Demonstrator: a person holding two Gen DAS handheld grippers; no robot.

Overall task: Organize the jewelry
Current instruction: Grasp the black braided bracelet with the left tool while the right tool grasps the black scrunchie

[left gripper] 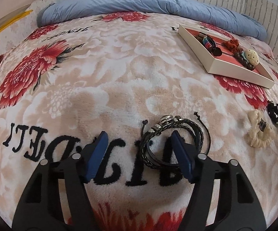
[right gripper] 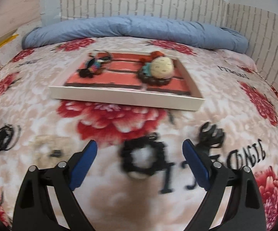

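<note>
A plush floral blanket covers the bed in front of me, with a rolled blue quilt along the brick-pattern wall behind it. My left gripper points down at the blanket, its blue fingers parted and pressing on nothing; the right-hand finger sits inside the loop of a bundle of black braided bracelets, so only the near side of the bundle lies between the two. Just beyond to the right lie a cream scrunchie and, at the frame edge, some black pieces I cannot make out. My right gripper hangs released over a black scrunchie, which lies on the blanket between its spread fingers, with a black clip-like piece just beside the right finger. Farther off sits the white tray with a red striped lining, holding a cream round ornament, dark beads and a colourful piece.
</note>
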